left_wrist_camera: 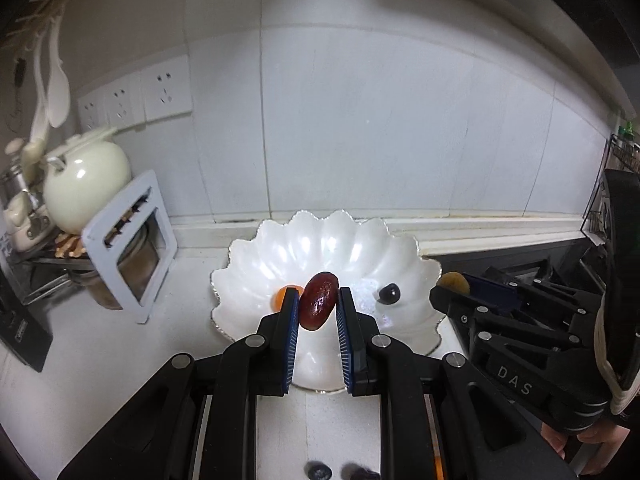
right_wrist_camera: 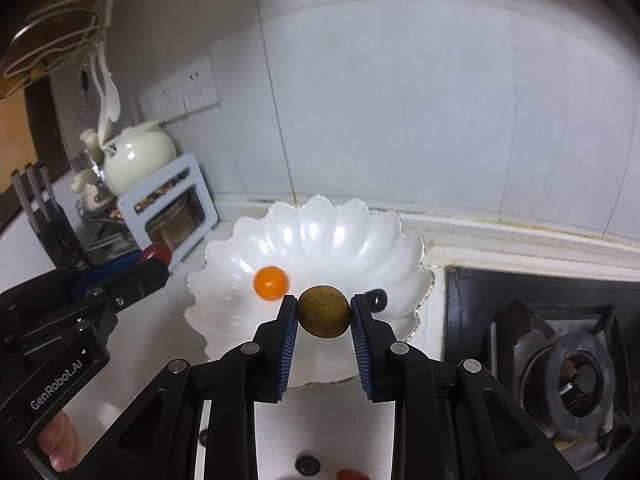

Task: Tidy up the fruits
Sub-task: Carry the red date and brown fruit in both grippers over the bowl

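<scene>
The left tongs (left_wrist_camera: 319, 304) are gripping a glossy dark-red oval fruit (left_wrist_camera: 319, 300); the right tongs (right_wrist_camera: 324, 312) are clamping a speckled brown round fruit (right_wrist_camera: 324, 311), both before the white scalloped bowl (right_wrist_camera: 360, 232).

A white tiled wall carries a row of white wall sockets (left_wrist_camera: 136, 98) above a pale counter (left_wrist_camera: 100, 344), where a cream ceramic teapot (left_wrist_camera: 86, 182) sits on a wire rack beside a glass jar (left_wrist_camera: 132, 268), with a black gas stove (right_wrist_camera: 560, 360) at right.
</scene>
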### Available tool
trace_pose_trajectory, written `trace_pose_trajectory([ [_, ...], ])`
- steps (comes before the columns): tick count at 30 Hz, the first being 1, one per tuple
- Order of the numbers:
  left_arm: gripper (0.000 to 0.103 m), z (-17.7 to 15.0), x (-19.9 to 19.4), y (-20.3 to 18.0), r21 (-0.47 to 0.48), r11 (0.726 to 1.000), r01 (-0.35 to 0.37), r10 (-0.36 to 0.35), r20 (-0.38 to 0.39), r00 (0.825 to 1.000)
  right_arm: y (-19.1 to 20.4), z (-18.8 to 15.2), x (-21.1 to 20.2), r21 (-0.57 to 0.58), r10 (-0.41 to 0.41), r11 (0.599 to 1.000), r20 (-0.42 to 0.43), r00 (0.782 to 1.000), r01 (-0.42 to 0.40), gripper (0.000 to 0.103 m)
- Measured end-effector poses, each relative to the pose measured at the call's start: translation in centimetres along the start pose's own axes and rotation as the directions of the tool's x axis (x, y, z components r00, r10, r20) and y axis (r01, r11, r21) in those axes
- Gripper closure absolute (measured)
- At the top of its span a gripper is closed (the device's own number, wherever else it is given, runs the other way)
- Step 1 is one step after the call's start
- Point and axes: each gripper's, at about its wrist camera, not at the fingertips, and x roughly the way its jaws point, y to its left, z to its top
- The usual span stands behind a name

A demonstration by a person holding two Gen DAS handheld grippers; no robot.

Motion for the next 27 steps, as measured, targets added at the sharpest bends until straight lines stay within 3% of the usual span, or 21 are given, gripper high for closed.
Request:
trace_pose_trajectory([
  [8,0.083,0.4,4.8,0.7,0.024,1.0,0.001,0.002,-0.103,0.995,-0.3,1.0,3.9,-0.006,-0.024,1.0,-0.083,0.996,0.024,0.074],
  [15,0.083,0.4,9.1,1.2,0.009,1.0,0.013,-0.01,-0.215,0.977,-0.7,1.5,6.5,-0.006,-0.025,1.0,-0.156,0.987,0.024,0.074],
  [24,0.083,0.0,12.0,1.1,0.03,0.999,0.014,-0.004,-0.292,0.956,-1.4,1.1,9.4,0.035,0.006,0.999,-0.244,0.97,0.003,0.074],
  [27,0.071,-0.1,12.4,1.1,0.037,0.999,0.006,0.006,-0.302,0.953,-1.7,0.9,9.8,0.041,0.004,0.999,-0.256,0.967,0.007,0.073],
])
